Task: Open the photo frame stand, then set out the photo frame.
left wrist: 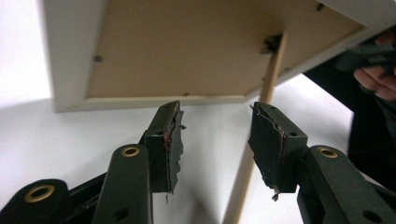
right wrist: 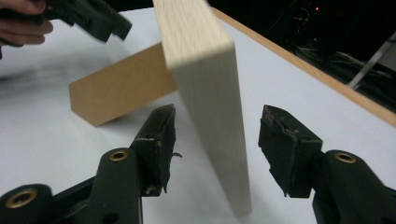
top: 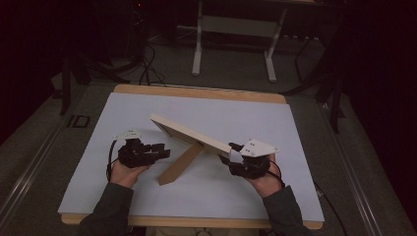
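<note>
Now a wooden picture frame [top: 189,132] stands propped on the white table [top: 147,105], leaning back on its fold-out stand [top: 181,163], whose foot rests on the table toward the person's edge. From the high view the frame tilts, with one end raised toward the far left and the other end low at the right. The stand joins the frame near the middle of its back.

Left of the frame, the left gripper [top: 164,150] is held in the person's left hand [top: 127,172]. It points at the frame and stops short of it. In the left gripper view its jaws stand apart with nothing between them; the pads [left wrist: 171,140] are clear of the frame's brown backing board [left wrist: 205,42] and pale lower rail, and the stand [left wrist: 261,121] runs down behind the gap, near the right-hand jaw.

At the frame's low right end sits the right gripper [top: 235,156], held in the right hand [top: 268,182]. In the right gripper view its jaws are spread wide on either side of the frame's pale edge [right wrist: 212,116], which stands between them. Neither pad [right wrist: 161,135] presses on the wood; there is a visible gap at each side, so the frame stands free of both grippers. Beyond the frame in that view the stand [right wrist: 119,88] angles down to the table, and the left gripper [right wrist: 98,18] shows blurred past it.
</note>
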The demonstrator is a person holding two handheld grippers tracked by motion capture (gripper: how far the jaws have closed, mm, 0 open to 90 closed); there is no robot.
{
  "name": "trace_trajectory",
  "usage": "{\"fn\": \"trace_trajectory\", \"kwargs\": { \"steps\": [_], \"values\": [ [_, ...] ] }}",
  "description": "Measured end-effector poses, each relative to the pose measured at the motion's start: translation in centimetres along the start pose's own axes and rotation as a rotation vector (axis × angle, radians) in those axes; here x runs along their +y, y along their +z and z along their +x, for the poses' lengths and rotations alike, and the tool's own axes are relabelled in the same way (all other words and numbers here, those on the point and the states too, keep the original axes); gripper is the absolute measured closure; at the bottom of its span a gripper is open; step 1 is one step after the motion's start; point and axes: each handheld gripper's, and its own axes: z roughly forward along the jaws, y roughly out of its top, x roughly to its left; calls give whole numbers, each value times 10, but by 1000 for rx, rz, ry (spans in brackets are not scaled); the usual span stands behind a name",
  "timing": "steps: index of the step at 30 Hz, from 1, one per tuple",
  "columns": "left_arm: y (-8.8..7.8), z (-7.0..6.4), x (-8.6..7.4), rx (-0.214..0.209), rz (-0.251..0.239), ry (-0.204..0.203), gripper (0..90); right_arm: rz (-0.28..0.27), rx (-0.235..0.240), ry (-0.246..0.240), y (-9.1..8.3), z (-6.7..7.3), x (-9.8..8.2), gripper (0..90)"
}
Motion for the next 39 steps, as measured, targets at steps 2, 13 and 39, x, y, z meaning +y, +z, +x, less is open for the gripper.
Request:
{"fn": "trace_trajectory", "kwargs": {
  "steps": [2,13,39],
  "values": [
    [-2,1,2,12,-8,0,544,4,-2,5,-3,0,-6,441],
    [-2,8,15,87,-30,-21,541,21,-13,104,-18,-18,-40,447],
    [17,21,23,220,-44,-31,900,26,-120,218,13,-48,-45,900]
  ]
}}
